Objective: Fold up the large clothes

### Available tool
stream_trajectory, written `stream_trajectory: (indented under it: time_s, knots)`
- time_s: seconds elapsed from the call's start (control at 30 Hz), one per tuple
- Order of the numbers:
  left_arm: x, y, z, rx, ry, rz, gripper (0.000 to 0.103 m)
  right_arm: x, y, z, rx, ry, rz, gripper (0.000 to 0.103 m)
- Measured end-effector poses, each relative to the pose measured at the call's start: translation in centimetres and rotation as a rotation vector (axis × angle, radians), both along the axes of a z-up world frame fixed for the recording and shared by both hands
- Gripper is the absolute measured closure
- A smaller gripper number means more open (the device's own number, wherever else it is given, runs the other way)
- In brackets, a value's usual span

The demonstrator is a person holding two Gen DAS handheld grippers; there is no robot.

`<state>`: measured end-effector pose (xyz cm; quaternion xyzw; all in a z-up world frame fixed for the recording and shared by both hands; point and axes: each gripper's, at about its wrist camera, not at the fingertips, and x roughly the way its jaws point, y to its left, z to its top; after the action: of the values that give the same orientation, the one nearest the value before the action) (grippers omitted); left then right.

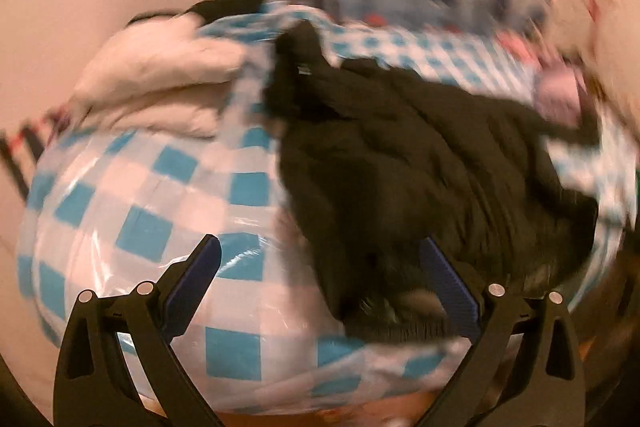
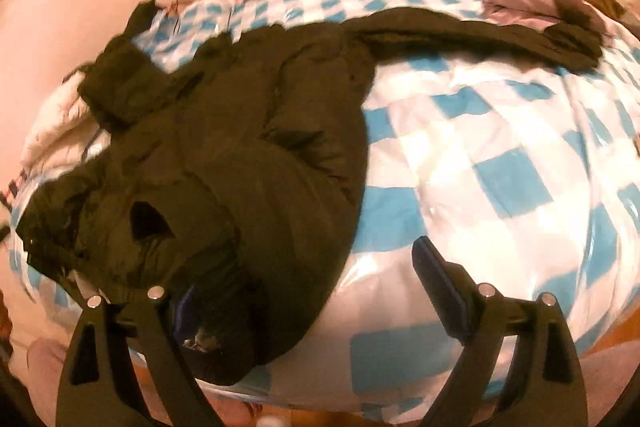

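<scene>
Mostly blurred in the left wrist view: dark puffy jacket (image 1: 420, 163) at 3 o'clock, on a glossy blue-and-white checked cover (image 1: 152, 211). Left gripper (image 1: 320, 267) jaws wide, empty. Right gripper (image 2: 308, 291) spread wide, gripping nothing; jacket hem hides its left finger's pad. One sleeve (image 2: 480, 31) stretches toward 2 o'clock.
</scene>
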<state>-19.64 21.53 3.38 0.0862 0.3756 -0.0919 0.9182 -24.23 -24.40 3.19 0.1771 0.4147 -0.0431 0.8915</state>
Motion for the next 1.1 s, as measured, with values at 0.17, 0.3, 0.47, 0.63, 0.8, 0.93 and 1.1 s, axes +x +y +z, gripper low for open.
stream_trajectory:
  time_s: [0.17, 0.3, 0.47, 0.63, 0.8, 0.93, 1.1]
  knots:
    - [-0.1, -5.8, -4.9, 0.389, 0.055, -0.053, 0.007, -0.3, 3.9, -2.0, -0.179, 0.019, 0.137, 0.013]
    - [1.9, -5.8, -7.3, 0.545, 0.048, 0.118, 0.007, 0.6, 1.7, -2.5, -0.124, -0.019, 0.04, 0.013]
    - [4.8, -2.0, -7.6, 0.408, 0.092, 0.361, 0.007, 2.0, -0.3, -4.8, 0.021, -0.007, 0.025, 0.012]
    - [4.0, -0.1, -4.1, 0.153, -0.023, 0.409, 0.007, 1.9, -4.0, -4.4, 0.227, -0.095, -0.097, 0.027]
    - [4.8, 3.9, -3.2, -0.072, 0.037, 0.551, 0.007, -1.5, -8.6, -1.3, 0.252, -0.257, -0.267, 0.027]
    - [3.4, 5.8, -4.8, -0.174, 0.105, 0.584, 0.007, -4.1, -11.0, 0.5, 0.276, -0.319, -0.324, 0.027]
    - [0.1, 6.6, -5.8, -0.252, 0.144, 0.565, 0.007, -6.8, -11.7, 0.4, 0.325, -0.33, -0.344, 0.027]
